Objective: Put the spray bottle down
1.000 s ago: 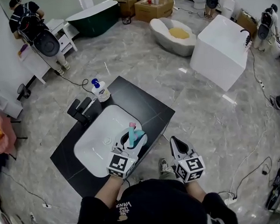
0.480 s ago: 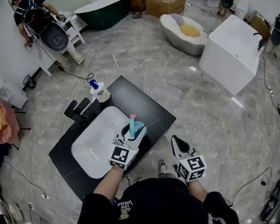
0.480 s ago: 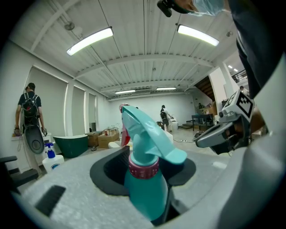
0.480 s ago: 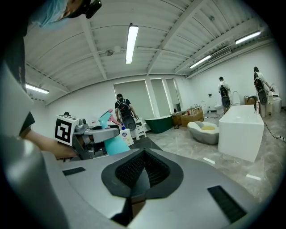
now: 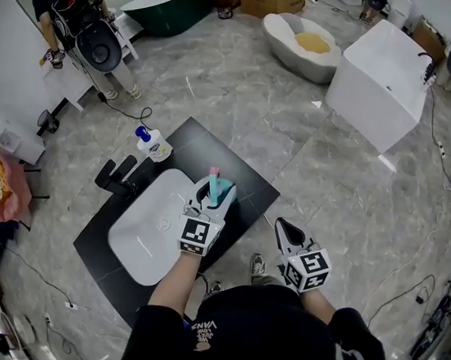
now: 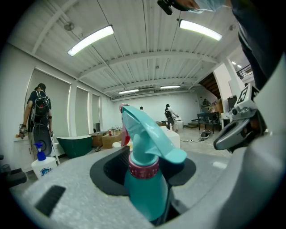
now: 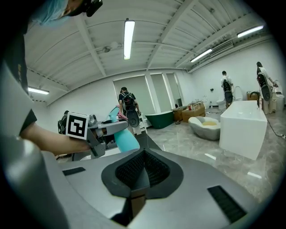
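A teal spray bottle (image 5: 221,189) with a pink nozzle stands upright between the jaws of my left gripper (image 5: 216,203), which is shut on its body. It hangs over the right rim of the white sink (image 5: 142,247) set in the black counter (image 5: 224,154). In the left gripper view the bottle's trigger head (image 6: 145,134) and pink collar rise out of the left gripper (image 6: 145,174). My right gripper (image 5: 280,227) is off the counter's near right corner, over the floor, its jaws shut on nothing. In the right gripper view the right gripper (image 7: 143,169) points toward the bottle (image 7: 126,139).
A white soap pump bottle (image 5: 152,145) with a blue top stands at the counter's far left corner, beside a black faucet (image 5: 114,178). A white bathtub block (image 5: 380,72) and an oval tub (image 5: 307,48) stand on the marble floor beyond. A person (image 5: 84,31) stands at the far left.
My left gripper carried the bottle away from me, farther over the counter beside the sink's rim. My right gripper shifted only slightly. The view swung left, moving the room to the right.
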